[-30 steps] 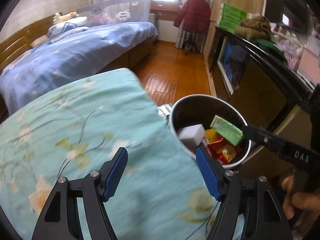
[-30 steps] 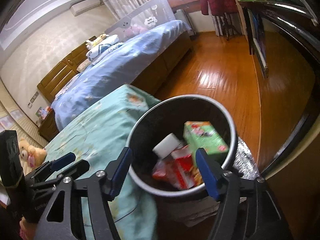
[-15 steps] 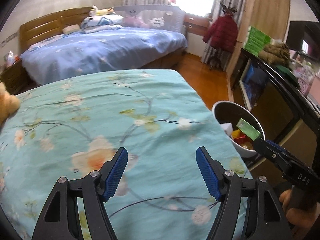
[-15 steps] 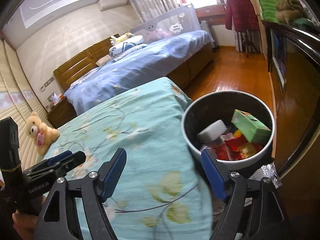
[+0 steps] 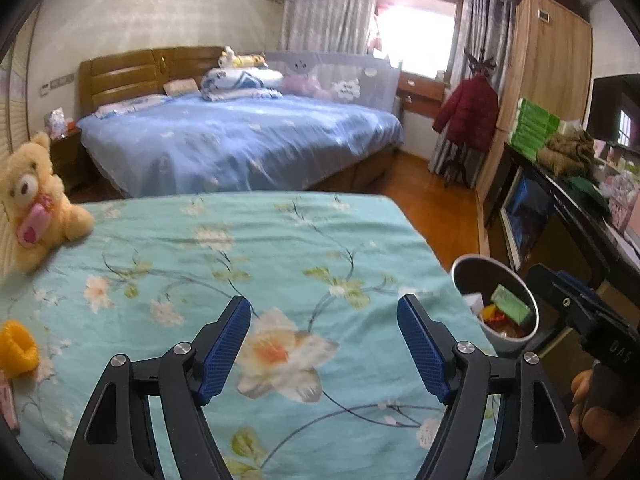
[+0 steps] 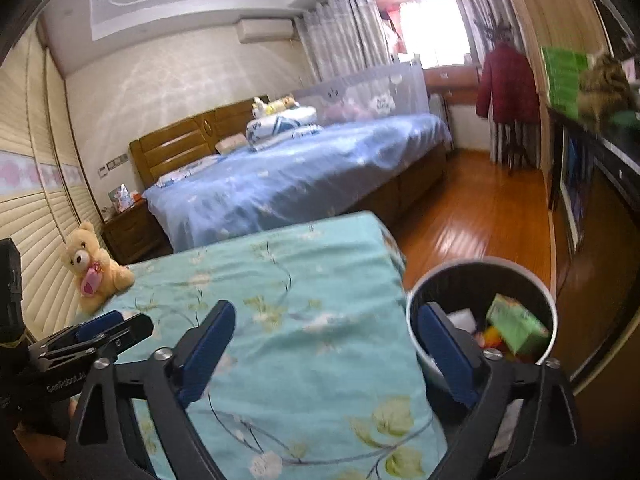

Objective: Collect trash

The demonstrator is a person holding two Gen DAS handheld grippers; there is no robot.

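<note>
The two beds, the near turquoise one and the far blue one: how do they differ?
The near turquoise floral bed carries a tan teddy bear and little else; the far blue bed holds piled pillows and a mesh guard rail. Only the blue bed shows a wooden headboard. Both have flowery covers.

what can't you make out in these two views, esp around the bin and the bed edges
- Trash bin contents, right wrist view: the right gripper's finger covers part; blur hides the wrappers beneath the green box.
- Bin base and floor beside it, both views: hidden by the bedspread and gripper frame.
- Yellow object, left wrist view: cut by the left edge, unidentifiable.
- Green box print: too blurred to read.
</note>
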